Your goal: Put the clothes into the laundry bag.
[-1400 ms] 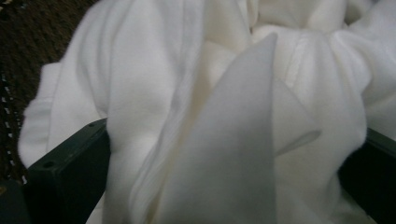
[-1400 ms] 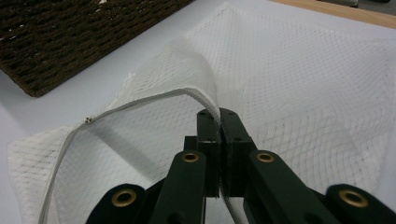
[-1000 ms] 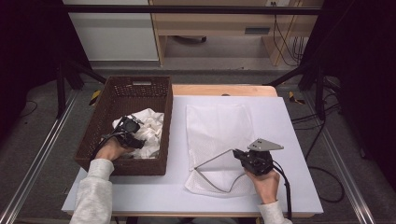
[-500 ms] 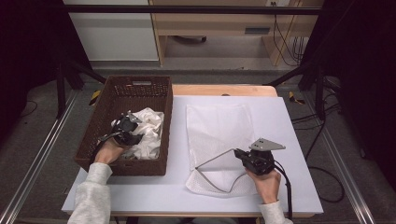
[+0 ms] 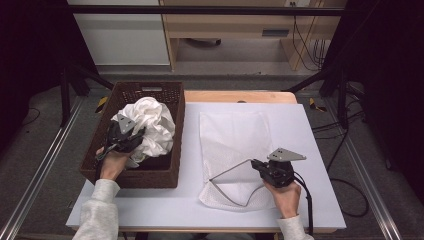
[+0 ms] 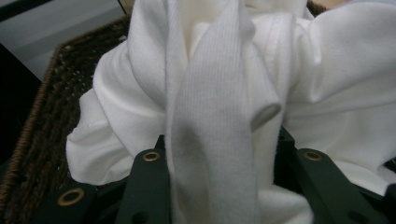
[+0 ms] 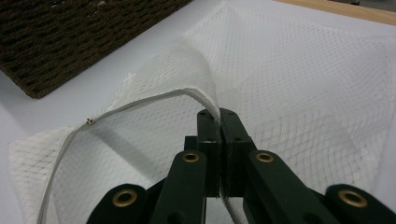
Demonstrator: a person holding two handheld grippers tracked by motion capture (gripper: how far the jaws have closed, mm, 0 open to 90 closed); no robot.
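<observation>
With the left gripper (image 5: pixel 131 136) clamped on the crumpled white cotton garment (image 5: pixel 150 125), apparently just clear of the dark wicker basket (image 5: pixel 150 176), and the right gripper (image 5: pixel 257 166) pinching open the white mesh laundry bag's (image 5: pixel 235 135) rim, bagging remains.

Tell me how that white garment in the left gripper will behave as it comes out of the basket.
Probably floppy: the white garment hangs in soft folds around the left gripper, so loose ends may trail over the wicker basket wall. It looks light for its bulk. The ribbed band bunched between the fingers should hold, though smooth fabric could slide.
</observation>
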